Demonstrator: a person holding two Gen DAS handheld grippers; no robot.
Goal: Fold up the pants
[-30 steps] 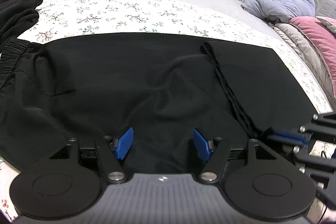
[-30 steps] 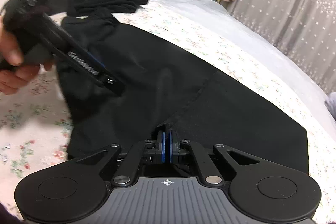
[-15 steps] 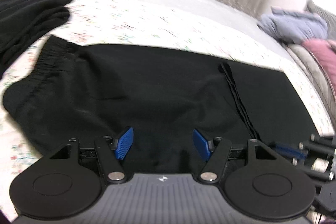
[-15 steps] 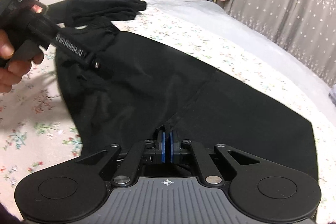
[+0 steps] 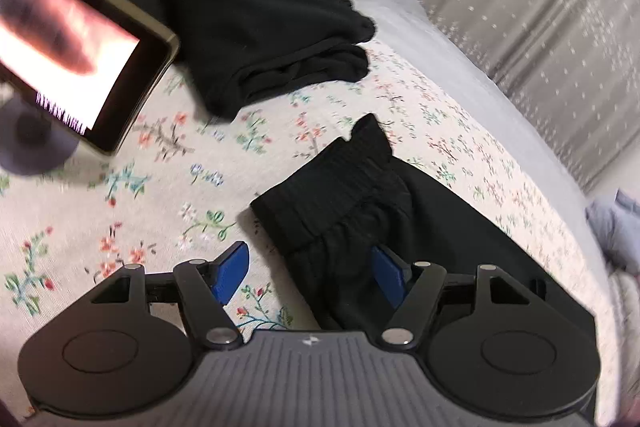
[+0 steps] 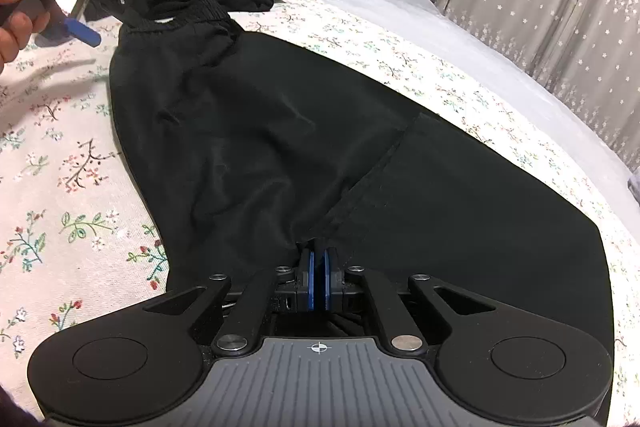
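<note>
- The left claw (image 5: 308, 273) had swung from the pants' (image 6: 320, 147) middle to the waistband (image 5: 340, 183), its jaws just opening wider, the waistband corner between them, unpressed.
- The right claw (image 6: 319, 281) was clamped on the pants' near edge on the bed (image 6: 60, 187).

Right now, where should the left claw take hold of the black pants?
Probably the elastic waistband, at its near corner. The open left claw already straddles that edge, so slide in from the bare bedsheet side; the gathered band is the thickest, firmest part.
</note>
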